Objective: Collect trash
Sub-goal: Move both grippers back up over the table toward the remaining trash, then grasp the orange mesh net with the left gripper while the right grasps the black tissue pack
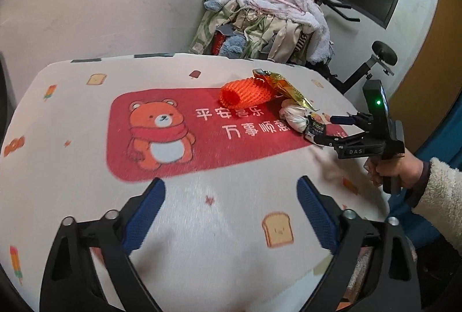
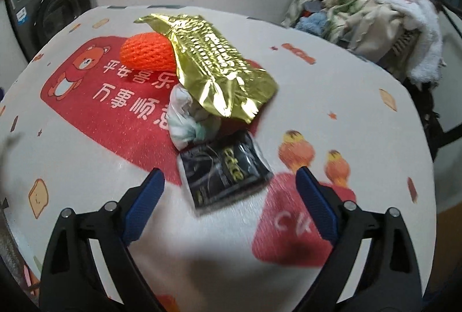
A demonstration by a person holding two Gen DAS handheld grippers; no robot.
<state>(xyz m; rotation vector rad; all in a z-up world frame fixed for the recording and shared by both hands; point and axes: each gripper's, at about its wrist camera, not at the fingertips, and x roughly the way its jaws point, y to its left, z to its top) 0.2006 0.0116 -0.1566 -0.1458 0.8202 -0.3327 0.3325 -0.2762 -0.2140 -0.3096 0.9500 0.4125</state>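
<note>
Trash pile [image 2: 202, 87] near table's [image 2: 361, 138] far edge; black packet [image 2: 223, 170] just ahead of right gripper [image 2: 229, 182], jaws wide apart, empty. Left gripper [image 1: 231, 190] likewise agape, empty.

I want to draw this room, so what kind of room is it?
Probably a room in someone's home, maybe a laundry or spare room. A washing machine stands by the wall, a heap of clothes is piled behind the table, and an exercise bike stands beside the heap.
</note>
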